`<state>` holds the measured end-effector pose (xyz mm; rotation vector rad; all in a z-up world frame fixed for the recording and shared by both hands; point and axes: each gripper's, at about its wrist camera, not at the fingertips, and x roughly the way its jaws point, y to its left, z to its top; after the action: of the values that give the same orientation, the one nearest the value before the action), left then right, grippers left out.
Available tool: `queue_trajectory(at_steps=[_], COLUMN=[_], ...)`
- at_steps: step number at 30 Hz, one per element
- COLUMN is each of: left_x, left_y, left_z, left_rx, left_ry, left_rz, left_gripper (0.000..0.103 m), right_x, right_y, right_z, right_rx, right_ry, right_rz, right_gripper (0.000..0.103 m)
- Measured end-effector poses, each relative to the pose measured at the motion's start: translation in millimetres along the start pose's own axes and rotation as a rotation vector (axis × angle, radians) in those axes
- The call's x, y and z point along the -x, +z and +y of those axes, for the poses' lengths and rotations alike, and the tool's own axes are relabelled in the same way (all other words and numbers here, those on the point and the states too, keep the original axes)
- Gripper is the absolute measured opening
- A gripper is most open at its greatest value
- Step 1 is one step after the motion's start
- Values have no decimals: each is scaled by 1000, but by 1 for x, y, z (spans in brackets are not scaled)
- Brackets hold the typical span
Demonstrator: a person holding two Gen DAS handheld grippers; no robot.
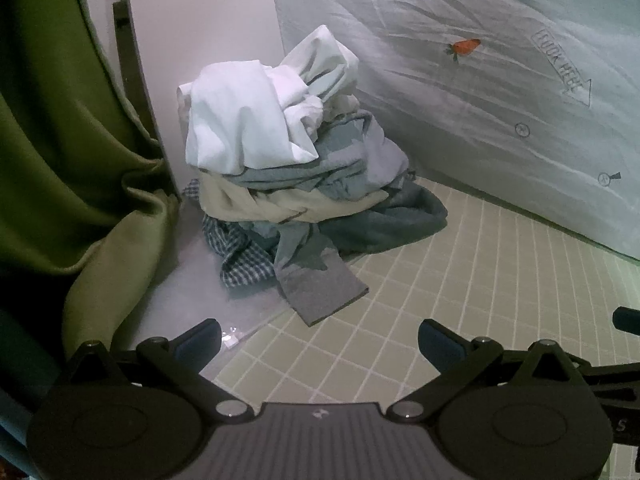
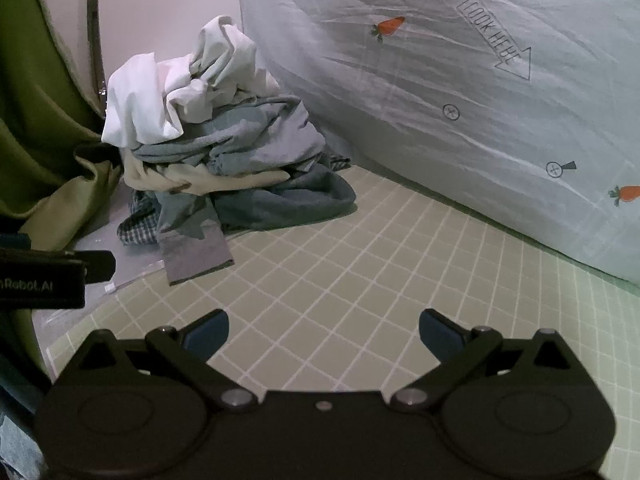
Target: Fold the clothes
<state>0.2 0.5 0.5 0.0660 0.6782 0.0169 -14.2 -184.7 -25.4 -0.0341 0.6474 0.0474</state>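
Observation:
A pile of crumpled clothes (image 1: pixel 296 184) sits at the far left of a green gridded mat (image 1: pixel 460 300). White garments (image 1: pixel 248 120) lie on top, blue-grey and cream ones in the middle, a checked shirt (image 1: pixel 240 256) and a grey piece (image 1: pixel 320 292) at the bottom. The pile also shows in the right wrist view (image 2: pixel 224 152). My left gripper (image 1: pixel 320 340) is open and empty, short of the pile. My right gripper (image 2: pixel 324 332) is open and empty over the mat (image 2: pixel 380 272), to the right of the pile.
A pale blue quilt with carrot prints (image 1: pixel 500 100) rises along the right and back; it also shows in the right wrist view (image 2: pixel 460 100). A green curtain (image 1: pixel 60 140) hangs at the left. A white board (image 1: pixel 200 40) stands behind the pile. The left gripper's body (image 2: pixel 48 276) shows at the left edge.

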Motion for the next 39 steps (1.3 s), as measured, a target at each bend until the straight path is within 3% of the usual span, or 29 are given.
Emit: queue_trajectory(at_steps=[39], left_x=[-5], left_y=[-3], left_z=[-5], left_rx=[-16], left_ry=[9], left_rz=[4], left_gripper=[103], right_x=[-8], right_y=[0], right_z=[-3], right_rx=[-14], right_ry=[20], right_rz=[24], right_gripper=[103])
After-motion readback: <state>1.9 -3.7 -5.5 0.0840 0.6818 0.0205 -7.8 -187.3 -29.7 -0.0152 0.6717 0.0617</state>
